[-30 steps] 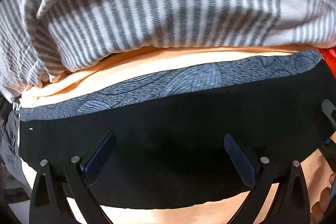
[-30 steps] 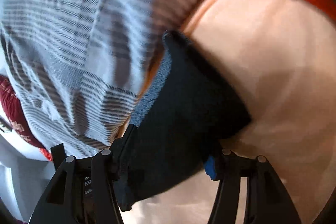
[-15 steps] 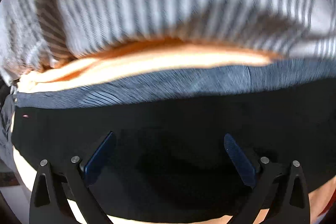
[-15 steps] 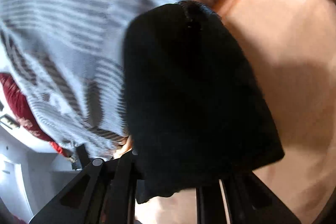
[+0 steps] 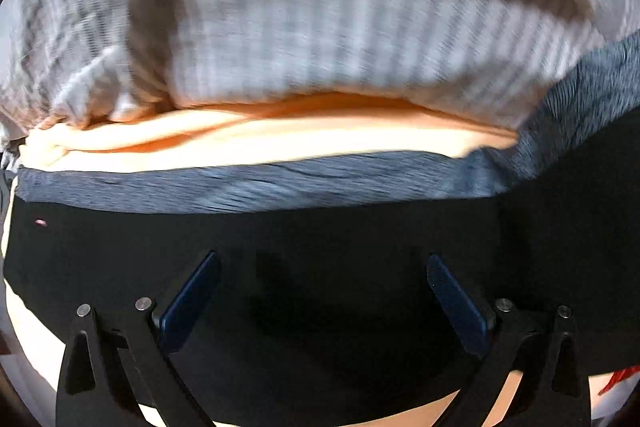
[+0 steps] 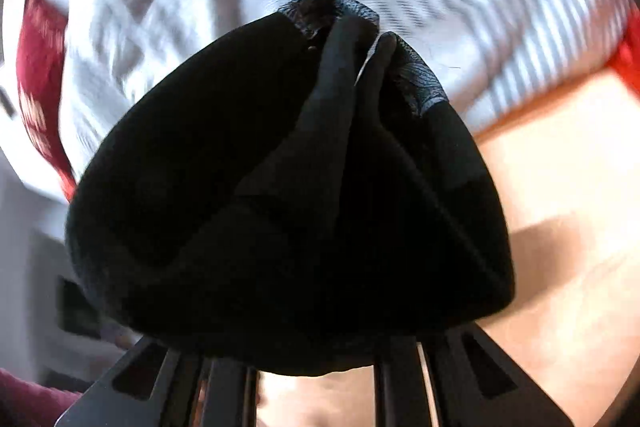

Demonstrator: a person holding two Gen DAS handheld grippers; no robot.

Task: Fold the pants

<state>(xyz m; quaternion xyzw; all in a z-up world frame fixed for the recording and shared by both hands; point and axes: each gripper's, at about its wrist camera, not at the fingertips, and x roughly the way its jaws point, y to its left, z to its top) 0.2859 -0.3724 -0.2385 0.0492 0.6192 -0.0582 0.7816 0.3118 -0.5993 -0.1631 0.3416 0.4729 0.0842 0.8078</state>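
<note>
The black pants (image 5: 320, 247) with a grey patterned waistband (image 5: 256, 187) lie across a pale peach sheet. My left gripper (image 5: 320, 267) hovers over the black cloth with its blue pads (image 5: 188, 303) wide apart and empty. In the right wrist view a bunch of the black pants (image 6: 280, 207) fills the middle and hangs over my right gripper (image 6: 312, 367). Its fingers are close together under the cloth and hold it lifted off the sheet. The fingertips are hidden by the fabric.
A grey and white striped duvet (image 5: 320, 27) is heaped right behind the pants, also in the right wrist view (image 6: 480, 7). The peach sheet (image 6: 560, 167) spreads to the right. A red cushion (image 6: 36, 75) lies at far left.
My right gripper has shut on the end of the pants and lifted it up off the sheet, bunching the cloth. My left gripper has stayed open over the pants, shifting slightly.
</note>
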